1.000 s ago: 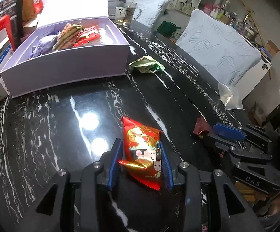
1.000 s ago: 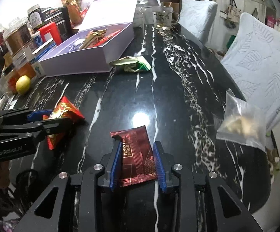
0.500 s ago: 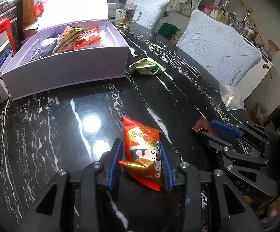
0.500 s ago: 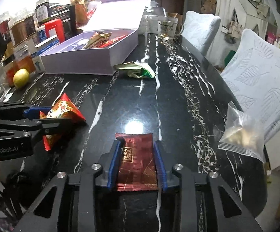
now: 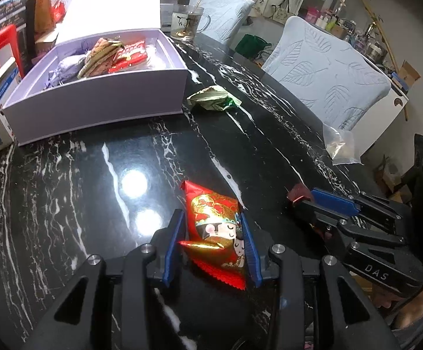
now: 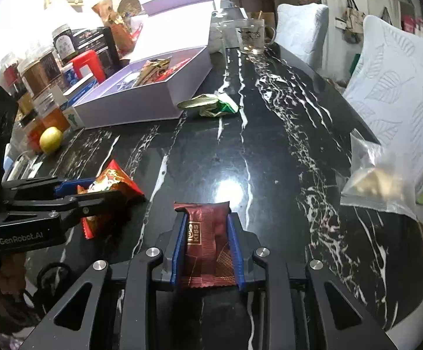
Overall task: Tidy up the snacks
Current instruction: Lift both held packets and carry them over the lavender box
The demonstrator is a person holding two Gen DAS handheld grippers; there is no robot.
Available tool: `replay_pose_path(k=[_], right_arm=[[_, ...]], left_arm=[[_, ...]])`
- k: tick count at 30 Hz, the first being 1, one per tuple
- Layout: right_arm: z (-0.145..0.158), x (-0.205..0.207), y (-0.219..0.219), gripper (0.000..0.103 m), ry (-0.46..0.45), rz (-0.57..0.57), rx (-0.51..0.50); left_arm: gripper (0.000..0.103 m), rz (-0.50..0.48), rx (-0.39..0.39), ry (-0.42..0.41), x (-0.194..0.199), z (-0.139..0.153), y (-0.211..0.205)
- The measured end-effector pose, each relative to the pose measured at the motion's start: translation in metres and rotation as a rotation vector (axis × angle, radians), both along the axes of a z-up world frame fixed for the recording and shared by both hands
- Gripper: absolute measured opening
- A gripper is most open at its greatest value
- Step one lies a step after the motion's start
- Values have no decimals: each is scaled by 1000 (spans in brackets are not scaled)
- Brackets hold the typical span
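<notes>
My left gripper (image 5: 211,239) is shut on a red and gold snack packet (image 5: 215,227), low over the black marble table (image 5: 94,180); the same packet (image 6: 112,180) shows at the left of the right wrist view. My right gripper (image 6: 207,248) is shut on a dark red wrapped snack (image 6: 208,245), its tip (image 5: 299,194) poking past the blue pads in the left wrist view. A lilac box (image 5: 100,102) stands open at the back left with several snacks (image 5: 115,55) inside. A green and gold packet (image 5: 214,102) lies beside the box.
A clear bag of pale snacks (image 6: 380,180) lies at the table's right edge. A glass mug (image 5: 186,22) stands behind the box. Jars, cartons and a lemon (image 6: 50,138) crowd the left side. Two padded chairs (image 5: 328,78) line the right.
The right gripper's pads closed in on the dark red snack and lifted it slightly; that view tilted up. The left gripper kept still with its red packet.
</notes>
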State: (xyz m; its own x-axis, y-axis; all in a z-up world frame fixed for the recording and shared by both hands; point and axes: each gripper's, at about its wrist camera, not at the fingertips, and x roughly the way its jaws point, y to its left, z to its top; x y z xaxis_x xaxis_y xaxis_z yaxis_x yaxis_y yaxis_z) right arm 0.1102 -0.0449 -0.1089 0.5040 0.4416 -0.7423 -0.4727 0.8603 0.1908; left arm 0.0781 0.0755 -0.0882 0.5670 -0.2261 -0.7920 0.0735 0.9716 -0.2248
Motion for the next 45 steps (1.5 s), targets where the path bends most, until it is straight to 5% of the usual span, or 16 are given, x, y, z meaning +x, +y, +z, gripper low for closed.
replay_pose_path(k=[11,21,27,36,45], right_arm=[[9,-11,-8,27,-5,-25,27],[4,-11,-11,27,18,-34,27],[3,-11,-15,27,20,-43,36],[18,-11,-18,27,-8,-39,67],[66,-12,-5,27,-124,18,107]], left_arm=[[38,-27,10,-6,-7,-2,-8],[43,-13,154,-47,0,-10,-17],[39,-22,66,-40,2,-9,-11],[39,-16,69,-104,-9,21,-9],[39,15,65,-236,-9,73,1]])
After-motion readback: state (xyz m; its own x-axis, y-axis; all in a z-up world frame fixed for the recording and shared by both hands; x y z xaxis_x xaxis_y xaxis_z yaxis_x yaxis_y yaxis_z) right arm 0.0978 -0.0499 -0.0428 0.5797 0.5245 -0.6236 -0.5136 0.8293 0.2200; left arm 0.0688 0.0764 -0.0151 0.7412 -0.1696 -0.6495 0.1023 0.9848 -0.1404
